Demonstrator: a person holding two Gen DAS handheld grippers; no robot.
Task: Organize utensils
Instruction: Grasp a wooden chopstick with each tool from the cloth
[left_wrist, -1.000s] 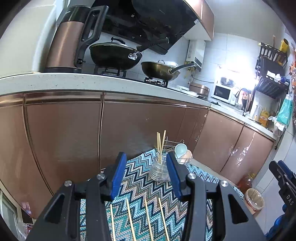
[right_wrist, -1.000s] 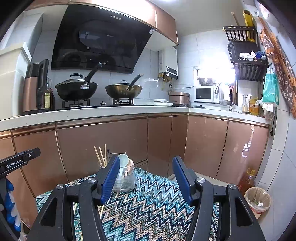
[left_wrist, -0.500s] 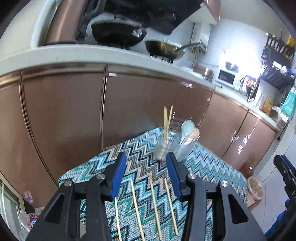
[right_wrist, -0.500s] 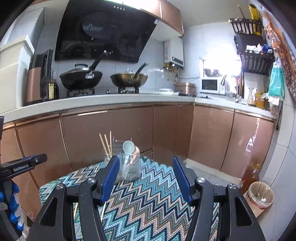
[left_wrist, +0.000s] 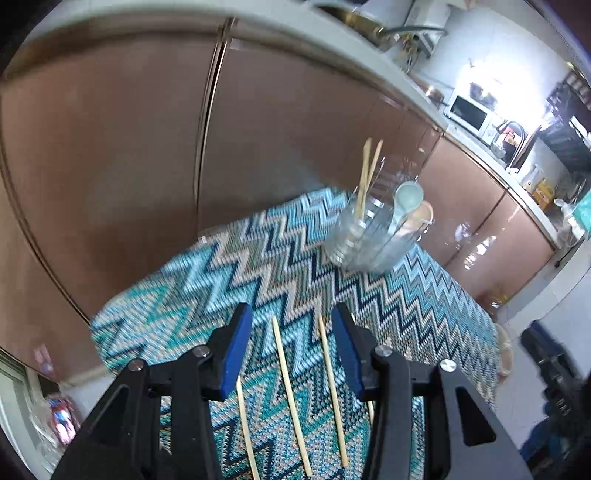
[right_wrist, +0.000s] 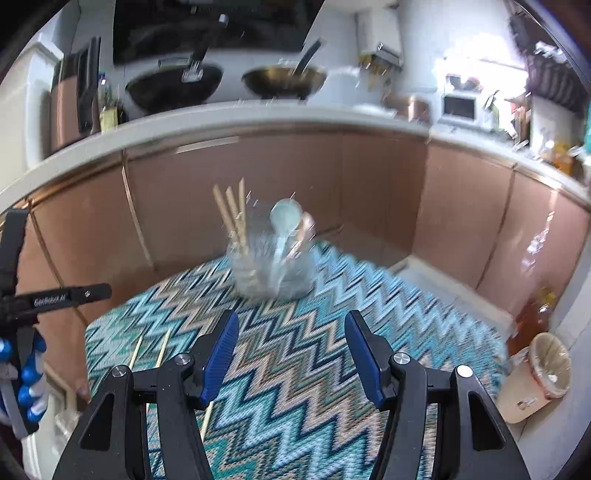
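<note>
Several loose wooden chopsticks (left_wrist: 290, 387) lie side by side on the zigzag-patterned table mat (left_wrist: 266, 273), right under my open, empty left gripper (left_wrist: 291, 332). A clear utensil holder (left_wrist: 373, 240) stands at the far end of the mat with upright chopsticks (left_wrist: 365, 173), a pale blue spoon (left_wrist: 406, 195) and a pink spoon in it. In the right wrist view the holder (right_wrist: 273, 266) is ahead of my open, empty right gripper (right_wrist: 290, 339), and two loose chopsticks (right_wrist: 162, 347) show at its left. The view is motion-blurred.
Copper-coloured cabinet fronts (right_wrist: 258, 177) rise just behind the table under a white counter with two pans (right_wrist: 173, 85). A small bin (right_wrist: 539, 376) and an oil bottle (right_wrist: 535, 310) stand on the floor at the right. The left gripper's body (right_wrist: 22, 302) shows at the left edge.
Both grippers have tipped downward and moved closer to the table. The loose chopsticks now lie between the left gripper's fingers, and the holder looks nearer in both views.
</note>
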